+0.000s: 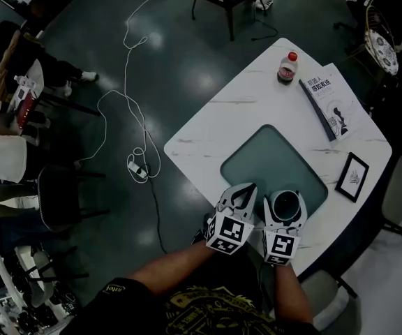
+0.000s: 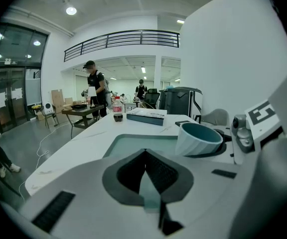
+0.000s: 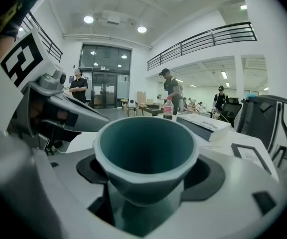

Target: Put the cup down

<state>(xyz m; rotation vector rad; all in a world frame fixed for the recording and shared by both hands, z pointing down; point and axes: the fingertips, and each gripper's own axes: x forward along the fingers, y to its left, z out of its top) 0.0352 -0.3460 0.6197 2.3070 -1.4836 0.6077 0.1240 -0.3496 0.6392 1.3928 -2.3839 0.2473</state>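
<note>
A teal cup [image 1: 285, 204] with a pale ribbed outside sits upright between the jaws of my right gripper [image 1: 285, 199], which is shut on it. It hangs over the near right corner of the green mat [image 1: 271, 160] on the white table [image 1: 215, 128]. In the right gripper view the cup [image 3: 146, 153] fills the middle, empty inside, with my right gripper [image 3: 148, 176] clasping its lower half. My left gripper [image 1: 241, 195] is just left of it, shut and empty. In the left gripper view its tips [image 2: 143, 163] meet, and the cup [image 2: 198, 139] is to the right.
At the table's far end stand a red-capped bottle [image 1: 288, 67] and a book [image 1: 330, 100]. A small framed picture [image 1: 352, 176] lies at the right edge. A cable and power strip [image 1: 138, 169] are on the floor to the left. People are seated at far left.
</note>
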